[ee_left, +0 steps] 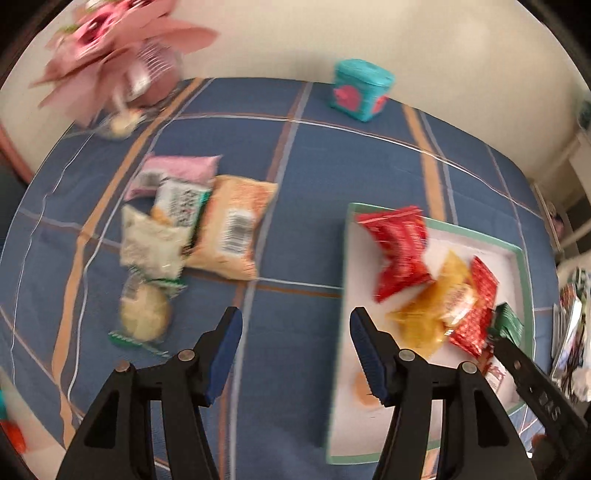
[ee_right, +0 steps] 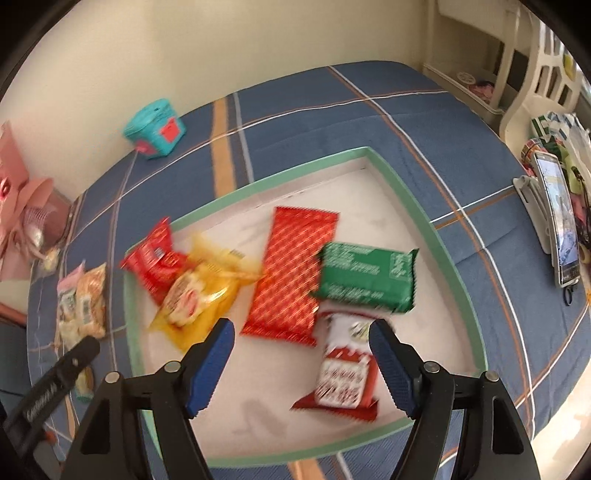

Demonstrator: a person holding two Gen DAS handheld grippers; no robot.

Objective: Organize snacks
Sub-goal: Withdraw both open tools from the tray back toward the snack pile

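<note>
A home, seemingly a lived-in room: a table under a blue plaid cloth (ee_right: 424, 122) stands against a cream wall (ee_left: 369, 33). A pink paper bouquet (ee_left: 110, 44) and a teal tin (ee_left: 362, 88) sit far back; a cream chair (ee_right: 535, 74) stands right, beside a propped phone (ee_right: 559, 218).

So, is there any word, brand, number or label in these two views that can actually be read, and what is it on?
None can be read for sure.
Green packet: white print, blurred.
Red and white packet: pattern only, blurred.
Orange packet: barcode, digits too small.
White packet: code label, blurred.
Left hand-held gripper: white lettering on its arm, illegible.
Right hand-held gripper: embossed marks, illegible.
</note>
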